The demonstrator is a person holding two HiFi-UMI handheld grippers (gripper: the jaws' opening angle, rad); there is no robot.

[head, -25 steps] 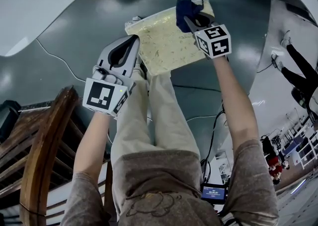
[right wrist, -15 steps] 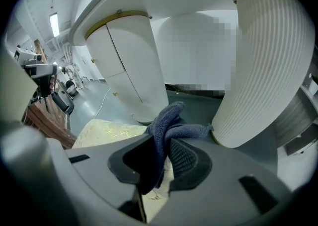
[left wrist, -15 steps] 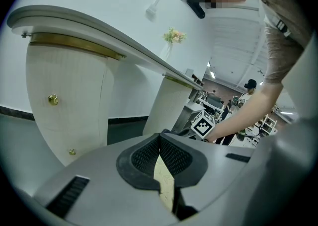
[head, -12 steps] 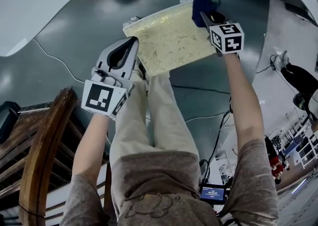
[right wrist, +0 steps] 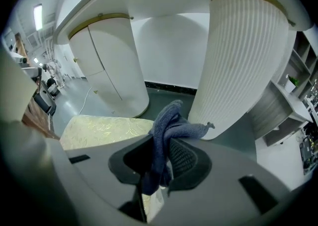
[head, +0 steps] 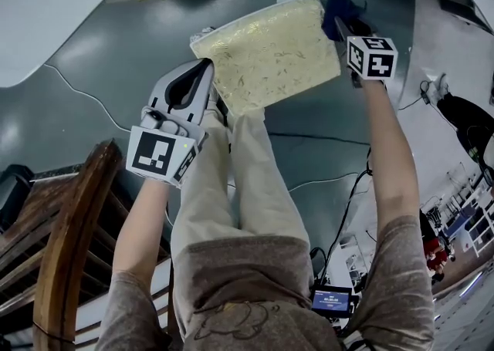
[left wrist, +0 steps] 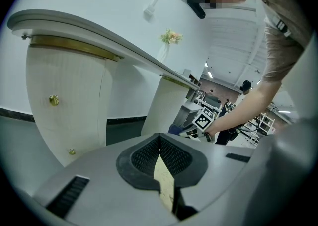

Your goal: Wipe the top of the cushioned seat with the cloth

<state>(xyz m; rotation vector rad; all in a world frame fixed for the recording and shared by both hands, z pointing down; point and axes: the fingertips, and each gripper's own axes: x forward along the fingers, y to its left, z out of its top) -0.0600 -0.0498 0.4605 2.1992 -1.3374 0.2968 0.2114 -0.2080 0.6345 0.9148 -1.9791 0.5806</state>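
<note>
The cushioned seat (head: pixel 266 52) is a cream pad with a gold leaf pattern, standing on the dark floor ahead of my legs. My right gripper (head: pixel 340 22) is shut on a dark blue cloth (head: pixel 341 4), just past the seat's far right corner. In the right gripper view the cloth (right wrist: pixel 169 123) bunches up between the jaws of the gripper (right wrist: pixel 160 146), with the seat (right wrist: pixel 102 129) to its left. My left gripper (head: pixel 205 69) hangs at the seat's near left corner. Its tips (left wrist: pixel 159 139) meet, and a sliver of seat shows behind them.
A curved wooden chair back (head: pixel 65 234) rises at the lower left. White rounded cabinets (head: pixel 69 2) and a ribbed column (right wrist: pixel 241 56) ring the floor. A cable (head: pixel 309 140) crosses the floor near my legs (head: pixel 231 180). Another person (head: pixel 463 122) stands at the right edge.
My right gripper has carried the cloth rightward across the seat top and off its far right corner. The left gripper has stayed put.
</note>
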